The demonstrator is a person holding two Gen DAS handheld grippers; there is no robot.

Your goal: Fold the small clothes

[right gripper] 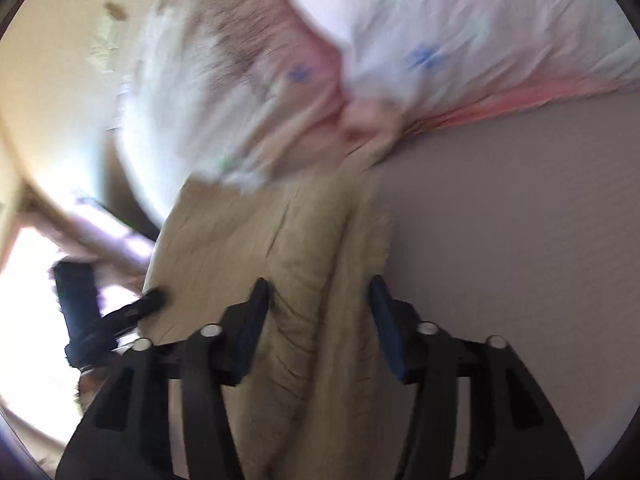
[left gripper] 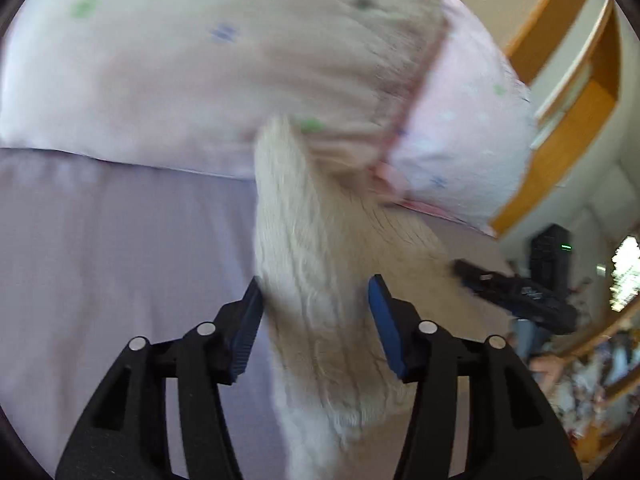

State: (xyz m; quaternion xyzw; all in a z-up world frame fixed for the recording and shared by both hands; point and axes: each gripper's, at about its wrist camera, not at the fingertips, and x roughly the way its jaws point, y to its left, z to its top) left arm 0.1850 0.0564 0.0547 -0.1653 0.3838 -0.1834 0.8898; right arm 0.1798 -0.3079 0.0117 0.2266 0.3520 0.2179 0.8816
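With both the left hand-held gripper (left gripper: 316, 304) and the right hand-held gripper (right gripper: 320, 308) standing apart around the cream ribbed knit garment (left gripper: 320, 280) draped over the lilac bed sheet (left gripper: 120, 240), each should close squarely on a matching edge before lifting.

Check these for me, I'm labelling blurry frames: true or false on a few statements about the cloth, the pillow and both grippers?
1. A cream ribbed knit garment lies between the left gripper fingers. True.
2. The right gripper is shut tight. False: its fingers stand apart around cloth.
3. The pale pink pillow with small blue and green marks rests on the lilac bed sheet. True.
4. The garment is black. False: cream.
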